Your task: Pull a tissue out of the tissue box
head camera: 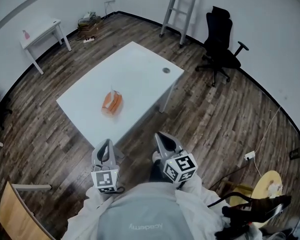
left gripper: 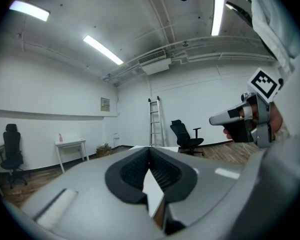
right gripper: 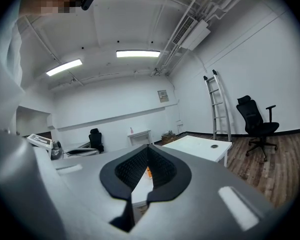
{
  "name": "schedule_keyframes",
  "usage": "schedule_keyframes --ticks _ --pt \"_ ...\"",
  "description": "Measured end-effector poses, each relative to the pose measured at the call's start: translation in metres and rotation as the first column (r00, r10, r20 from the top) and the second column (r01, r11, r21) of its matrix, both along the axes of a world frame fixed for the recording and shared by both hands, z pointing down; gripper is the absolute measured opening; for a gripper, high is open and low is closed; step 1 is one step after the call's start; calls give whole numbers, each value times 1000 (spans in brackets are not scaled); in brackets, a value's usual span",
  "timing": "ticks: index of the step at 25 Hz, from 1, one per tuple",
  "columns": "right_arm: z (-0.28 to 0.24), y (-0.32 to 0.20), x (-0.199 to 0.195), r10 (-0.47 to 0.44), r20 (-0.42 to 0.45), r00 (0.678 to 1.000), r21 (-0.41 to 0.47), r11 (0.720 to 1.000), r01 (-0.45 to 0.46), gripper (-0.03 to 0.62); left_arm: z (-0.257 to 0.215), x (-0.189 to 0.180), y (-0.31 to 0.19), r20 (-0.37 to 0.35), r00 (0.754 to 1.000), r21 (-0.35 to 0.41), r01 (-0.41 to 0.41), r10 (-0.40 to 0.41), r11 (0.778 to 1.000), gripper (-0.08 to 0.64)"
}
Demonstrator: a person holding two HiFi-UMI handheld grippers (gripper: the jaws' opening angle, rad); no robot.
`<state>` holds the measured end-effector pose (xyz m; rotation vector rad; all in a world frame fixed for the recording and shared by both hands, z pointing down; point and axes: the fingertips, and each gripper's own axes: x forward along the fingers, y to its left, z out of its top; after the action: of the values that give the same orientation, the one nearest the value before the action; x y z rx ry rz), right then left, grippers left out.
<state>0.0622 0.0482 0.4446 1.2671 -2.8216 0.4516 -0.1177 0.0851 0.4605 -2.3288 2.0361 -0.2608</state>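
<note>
Bare room, wood floor, and a white tabletop (head camera: 140,69) standing in the middle of it, well ahead of me. The tissue box (head camera: 112,103) sits on it, orange, towards the near-left part, with a tissue (head camera: 111,90) poking up from the top slot.

Both grippers are held in near the body, well short of the tabletop. The left gripper (head camera: 106,143) has its jaws pressed together with nothing in them. The right gripper (head camera: 161,136) is likewise clenched and empty.

I'd expect the tissue to be thin, soft and easy to tear, so I'd pinch the raised tuft near its top and draw straight up. The box looks light, probably card. It may lift or slide with the pull, so I judge the other gripper should press down on its top beside the slot.
</note>
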Motion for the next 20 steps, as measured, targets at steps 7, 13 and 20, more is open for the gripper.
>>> schedule_keyframes --ticks 7,13,20 --pt "16 -22 5 12 11 1000 -62 998 -11 0 0 10 -21 37 999 -4 -7 7 1000 0" --pt "20 -52 0 -10 21 1000 -80 997 12 0 4 0 -44 51 998 -32 35 -34 999 0" --pt "21 -95 0 -30 28 999 -90 995 32 0 0 -2 -78 71 995 -39 70 -67 997 0"
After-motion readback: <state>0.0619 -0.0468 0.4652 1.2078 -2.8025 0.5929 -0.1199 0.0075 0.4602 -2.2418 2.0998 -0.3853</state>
